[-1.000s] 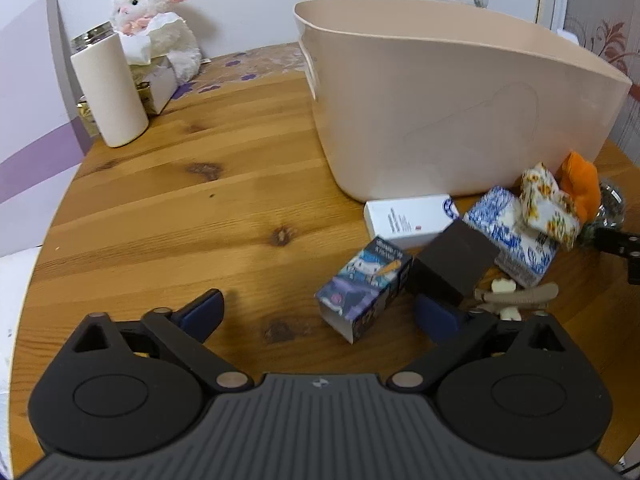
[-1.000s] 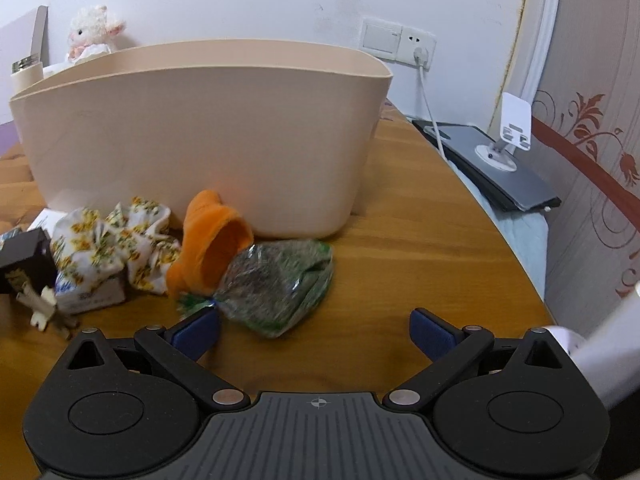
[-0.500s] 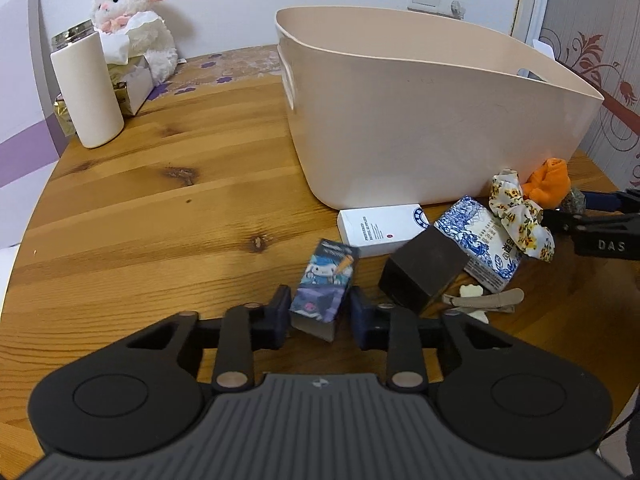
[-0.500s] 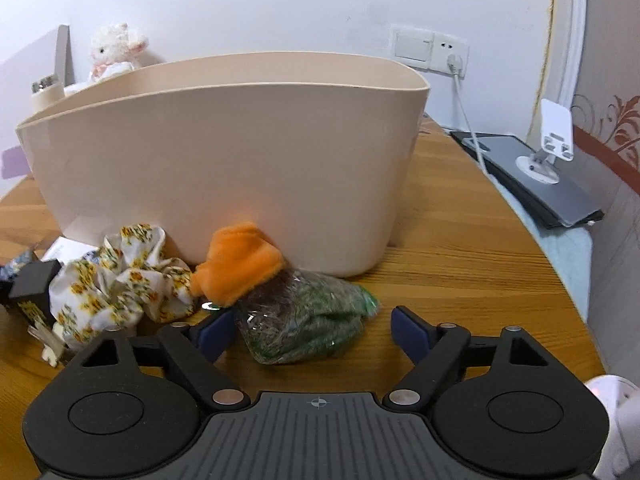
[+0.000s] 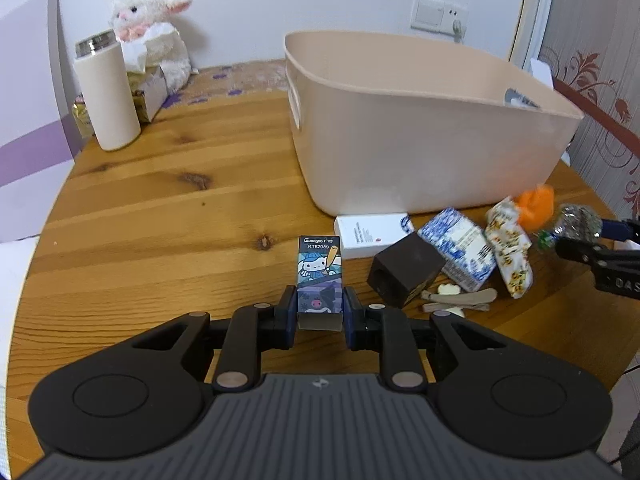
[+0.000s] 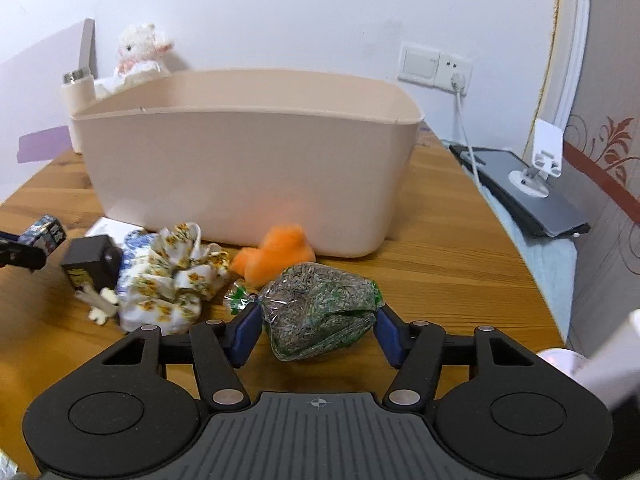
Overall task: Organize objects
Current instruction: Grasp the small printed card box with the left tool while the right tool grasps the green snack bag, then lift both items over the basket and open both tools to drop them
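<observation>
My left gripper (image 5: pixel 319 310) is shut on a small cartoon-print box (image 5: pixel 320 276) and holds it above the wooden table (image 5: pixel 160 220). My right gripper (image 6: pixel 318 330) is shut on a clear bag of green dried herbs (image 6: pixel 320 312), lifted off the table. A large beige tub (image 5: pixel 420 140) stands behind; it also shows in the right wrist view (image 6: pixel 248 168). In front of it lie a white box (image 5: pixel 372 234), a dark brown box (image 5: pixel 404 274), a blue-patterned pack (image 5: pixel 460 246), a floral scrunchie (image 6: pixel 172 276), an orange plush piece (image 6: pixel 280 258) and a hair clip (image 5: pixel 460 300).
A white flask (image 5: pixel 108 96), a plush lamb (image 5: pixel 148 28) and a tissue box (image 5: pixel 152 88) stand at the table's far left. A grey laptop (image 6: pixel 528 196) with a white phone stand (image 6: pixel 540 160) lies off the table's right edge.
My left gripper closed on the cartoon box and raised it. My right gripper moved onto the herb bag, closed on it and lifted it.
</observation>
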Demonstrator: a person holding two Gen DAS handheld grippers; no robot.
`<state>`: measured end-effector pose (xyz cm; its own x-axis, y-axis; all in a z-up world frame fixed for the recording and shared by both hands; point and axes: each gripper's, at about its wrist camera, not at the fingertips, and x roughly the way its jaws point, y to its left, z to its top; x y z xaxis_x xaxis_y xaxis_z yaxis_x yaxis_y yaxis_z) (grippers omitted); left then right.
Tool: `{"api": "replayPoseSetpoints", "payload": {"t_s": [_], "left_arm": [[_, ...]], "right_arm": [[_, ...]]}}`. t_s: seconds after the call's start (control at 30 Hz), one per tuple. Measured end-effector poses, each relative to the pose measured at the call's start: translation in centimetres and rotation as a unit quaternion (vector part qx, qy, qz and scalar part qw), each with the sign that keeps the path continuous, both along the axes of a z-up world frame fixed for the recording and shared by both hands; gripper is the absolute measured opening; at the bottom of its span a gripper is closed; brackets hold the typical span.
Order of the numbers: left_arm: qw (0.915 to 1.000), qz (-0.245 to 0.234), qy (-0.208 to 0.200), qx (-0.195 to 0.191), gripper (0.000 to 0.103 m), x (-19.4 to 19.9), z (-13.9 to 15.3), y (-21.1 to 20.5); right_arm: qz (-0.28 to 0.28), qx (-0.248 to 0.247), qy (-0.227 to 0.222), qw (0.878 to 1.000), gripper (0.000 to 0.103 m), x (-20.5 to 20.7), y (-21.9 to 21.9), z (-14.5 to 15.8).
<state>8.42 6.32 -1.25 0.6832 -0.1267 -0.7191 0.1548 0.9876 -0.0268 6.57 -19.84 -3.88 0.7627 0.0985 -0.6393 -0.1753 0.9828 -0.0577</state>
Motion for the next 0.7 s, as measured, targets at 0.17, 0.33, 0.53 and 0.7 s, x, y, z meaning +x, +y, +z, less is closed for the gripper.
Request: {"api": "replayPoseSetpoints", "payload": {"t_s": [0.17, 0.33, 0.53, 0.7], "left_arm": [[0.9994, 0.000, -0.032, -0.009, 0.025, -0.9, 2.4, -0.1], [0.9969, -0.006, -0.077, -0.015, 0.025, -1.0, 5.6, -0.6], [0.9937, -0.006, -0.110, -0.020, 0.025, 0.5, 8.4, -1.6], [0.9921, -0.016, -0.123, -0.019, 0.025, 2.5, 9.7, -3.1]], "right_arm": [[-0.007, 0.004, -0.035, 0.999, 0.058, -1.3, -0.6, 2.7], [-0.013, 0.018, -0.080, 0.997, 0.058, -0.9, -1.0, 5.4], [-0.008, 0.027, -0.115, 0.993, 0.058, 1.4, -0.9, 7.4], [-0.002, 0.042, -0.123, 0.991, 0.058, 3.9, -0.6, 7.9]]}}
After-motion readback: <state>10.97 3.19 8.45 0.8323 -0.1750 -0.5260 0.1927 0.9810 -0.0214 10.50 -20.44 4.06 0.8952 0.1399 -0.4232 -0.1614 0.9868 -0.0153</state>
